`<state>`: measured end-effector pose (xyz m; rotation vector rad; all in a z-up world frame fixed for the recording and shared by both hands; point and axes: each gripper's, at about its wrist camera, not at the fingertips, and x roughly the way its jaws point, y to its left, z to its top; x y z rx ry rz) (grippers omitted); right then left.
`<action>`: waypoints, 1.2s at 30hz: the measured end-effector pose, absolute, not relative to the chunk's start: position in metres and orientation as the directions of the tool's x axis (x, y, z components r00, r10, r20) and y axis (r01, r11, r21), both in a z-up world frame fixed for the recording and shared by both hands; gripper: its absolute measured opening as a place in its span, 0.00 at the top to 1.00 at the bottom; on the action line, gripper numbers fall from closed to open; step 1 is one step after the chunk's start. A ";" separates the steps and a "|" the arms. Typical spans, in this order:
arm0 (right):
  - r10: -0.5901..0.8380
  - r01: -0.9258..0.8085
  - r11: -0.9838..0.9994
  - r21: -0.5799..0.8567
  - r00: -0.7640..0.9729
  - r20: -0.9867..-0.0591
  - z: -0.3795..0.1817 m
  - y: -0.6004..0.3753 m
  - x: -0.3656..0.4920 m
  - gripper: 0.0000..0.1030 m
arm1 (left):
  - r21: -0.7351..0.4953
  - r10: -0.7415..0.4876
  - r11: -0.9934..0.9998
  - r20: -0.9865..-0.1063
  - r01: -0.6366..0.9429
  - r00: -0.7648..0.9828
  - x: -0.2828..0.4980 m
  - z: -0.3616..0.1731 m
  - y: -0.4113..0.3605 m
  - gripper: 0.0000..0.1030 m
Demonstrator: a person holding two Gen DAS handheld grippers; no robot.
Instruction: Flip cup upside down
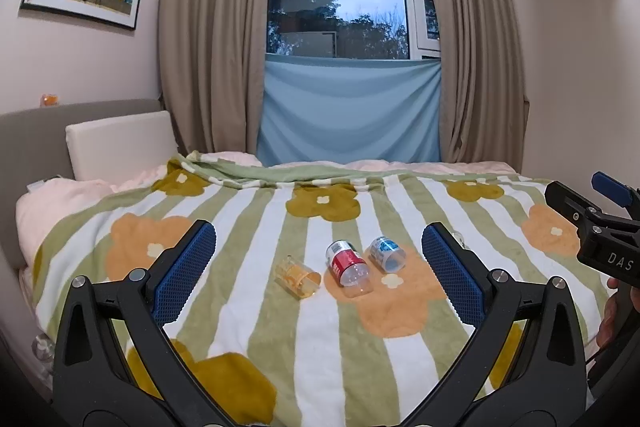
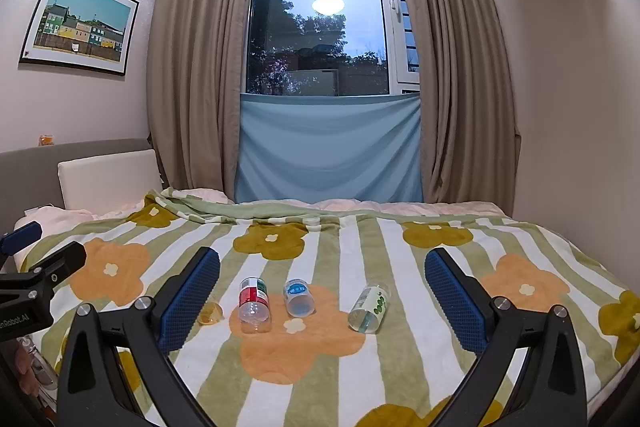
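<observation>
Several small clear cups lie on their sides on the flowered blanket (image 1: pixel 280 347). In the left wrist view I see an orange-printed cup (image 1: pixel 297 276), a red-labelled cup (image 1: pixel 349 269) and a blue-labelled cup (image 1: pixel 387 253). In the right wrist view the red cup (image 2: pixel 253 305), the blue cup (image 2: pixel 298 297) and a green-dotted cup (image 2: pixel 369 308) show, and the orange cup (image 2: pixel 210 313) peeks from behind my left finger. My left gripper (image 1: pixel 318 267) is open and empty, short of the cups. My right gripper (image 2: pixel 322 291) is open and empty, also short of them.
The bed runs to a grey headboard (image 1: pixel 24 143) with a white cushion (image 1: pixel 120 143) on the left. Curtains and a window with a blue cloth (image 1: pixel 348 111) stand behind. A wall lies close on the right (image 2: pixel 580 147). The other gripper shows at each view's edge (image 1: pixel 600 227).
</observation>
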<state>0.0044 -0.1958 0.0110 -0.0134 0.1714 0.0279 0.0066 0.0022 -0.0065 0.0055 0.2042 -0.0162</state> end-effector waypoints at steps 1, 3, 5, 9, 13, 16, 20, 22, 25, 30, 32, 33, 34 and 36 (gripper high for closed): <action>0.024 -0.026 1.000 -0.012 0.985 -0.170 0.011 -0.195 0.004 0.00 | 0.004 -0.016 1.000 -0.204 0.017 0.979 0.006 -0.007 0.002 0.00; 0.026 -0.028 1.000 -0.009 0.985 -0.172 0.011 -0.194 0.004 0.00 | 0.006 -0.014 1.000 -0.203 0.015 0.979 0.006 -0.007 0.003 0.00; 0.026 -0.028 1.000 -0.008 0.985 -0.172 0.010 -0.194 0.004 0.00 | 0.005 -0.013 1.000 -0.203 0.014 0.979 0.005 -0.008 0.004 0.00; 0.025 -0.028 1.000 -0.012 0.984 -0.174 0.009 -0.194 0.004 0.00 | 0.001 -0.010 1.000 -0.210 0.011 0.978 0.006 -0.008 0.004 0.00; 0.025 -0.027 1.000 -0.013 0.984 -0.174 0.008 -0.190 0.005 0.00 | -0.010 -0.011 1.000 -0.222 0.009 0.975 0.007 -0.008 0.005 0.00; 0.025 -0.028 1.000 -0.011 0.984 -0.175 0.007 -0.188 0.008 0.00 | -0.015 -0.007 1.000 -0.229 0.004 0.973 0.008 -0.007 0.008 0.00; 0.027 -0.029 1.000 -0.012 0.984 -0.176 0.007 -0.189 0.008 0.00 | -0.024 -0.006 1.000 -0.235 0.000 0.972 0.009 -0.005 0.009 0.00; 0.028 -0.030 1.000 -0.009 0.984 -0.175 0.007 -0.190 0.008 0.00 | -0.026 -0.006 1.000 -0.238 0.000 0.971 0.009 -0.005 0.009 0.00; 0.026 -0.028 1.000 -0.008 0.984 -0.175 0.007 -0.190 0.008 0.00 | -0.028 -0.007 1.000 -0.245 0.000 0.970 0.010 -0.004 0.010 0.00; 0.025 -0.027 1.000 -0.012 0.984 -0.175 0.006 -0.190 0.008 0.00 | -0.061 -0.019 0.998 -0.262 0.003 0.965 0.014 -0.003 0.014 0.00; 0.021 -0.024 1.000 -0.014 0.985 -0.174 0.007 -0.190 0.008 0.00 | -0.068 -0.019 0.998 -0.269 0.000 0.963 0.016 -0.002 0.016 0.00; 0.019 -0.022 1.000 -0.015 0.985 -0.173 0.007 -0.190 0.008 0.00 | -0.073 -0.022 0.997 -0.272 0.002 0.962 0.017 -0.002 0.016 0.00; 0.019 -0.022 1.000 -0.014 0.985 -0.172 0.007 -0.191 0.008 0.00 | -0.079 -0.026 0.997 -0.277 0.004 0.961 0.018 -0.001 0.016 0.00; 0.011 -0.014 1.000 -0.014 0.985 -0.172 0.006 -0.192 0.009 0.00 | -0.079 -0.025 0.997 -0.283 0.003 0.959 0.020 -0.002 0.017 0.00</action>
